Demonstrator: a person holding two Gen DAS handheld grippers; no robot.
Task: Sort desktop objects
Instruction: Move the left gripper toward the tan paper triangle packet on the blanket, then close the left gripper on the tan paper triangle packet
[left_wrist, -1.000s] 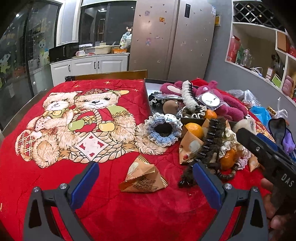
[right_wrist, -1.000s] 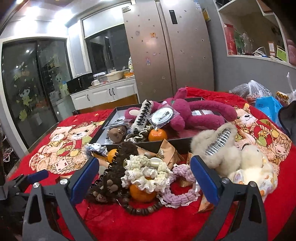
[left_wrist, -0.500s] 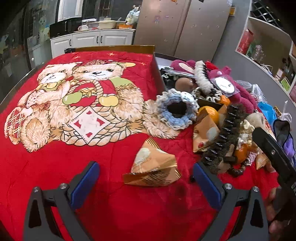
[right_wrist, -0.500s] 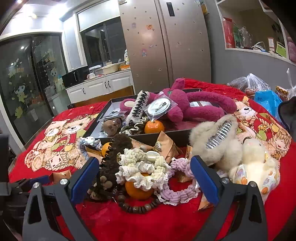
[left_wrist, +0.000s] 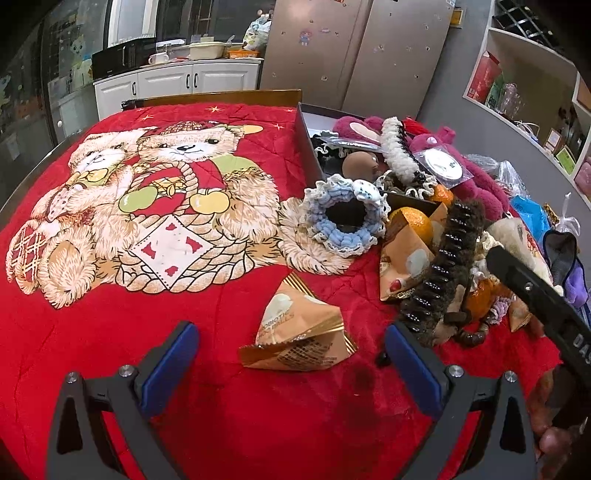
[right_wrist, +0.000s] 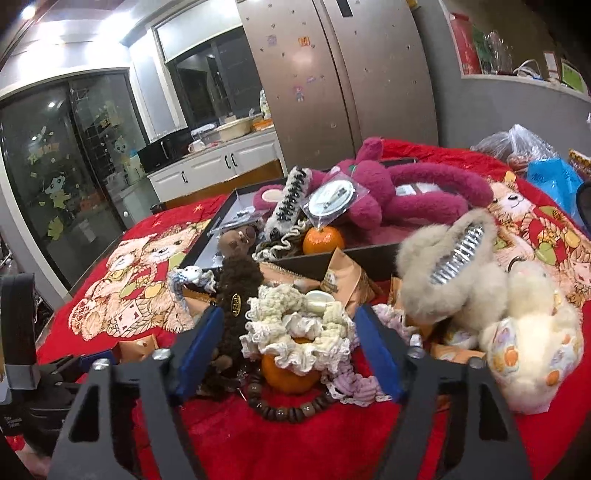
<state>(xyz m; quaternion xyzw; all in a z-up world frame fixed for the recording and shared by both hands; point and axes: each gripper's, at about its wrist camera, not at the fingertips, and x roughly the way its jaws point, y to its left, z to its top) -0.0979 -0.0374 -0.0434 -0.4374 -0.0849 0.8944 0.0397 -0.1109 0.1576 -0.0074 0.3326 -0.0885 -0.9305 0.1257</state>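
1. Kitchen surroundings are seen behind the table: a tall steel-coloured double-door fridge (right_wrist: 343, 77), white base cabinets (left_wrist: 177, 83) under a cluttered counter, dark glass doors with stickers (right_wrist: 62, 162), and grey wall shelving (left_wrist: 524, 77).
2. Nearly the whole table is covered by a red plush blanket printed with two teddy bears (left_wrist: 155, 206).
3. An open dark shallow box (right_wrist: 332, 264) is set on the blanket; a magenta plush toy (right_wrist: 399, 199), a fuzzy white claw clip, a bagged round disc and an orange (right_wrist: 323, 239) are held in it.
4. In front of the box a heap is piled: a beige furry hair claw (right_wrist: 447, 269), a cream plush toy (right_wrist: 535, 339), a brown fuzzy hair claw (left_wrist: 443, 266), a blue-and-white crocheted scrunchie (left_wrist: 343, 221) and dark wooden beads (right_wrist: 284, 410).
5. A cream crocheted scrunchie (right_wrist: 299, 325), resting on a second orange (right_wrist: 288, 376), is bracketed by the right gripper (right_wrist: 288, 350); its jaws are closing, and contact by the pads cannot be made out.
6. A tan pyramid-shaped snack packet (left_wrist: 299, 332) lies alone on the blanket between the widely spread jaws of the left gripper (left_wrist: 291, 354), untouched.
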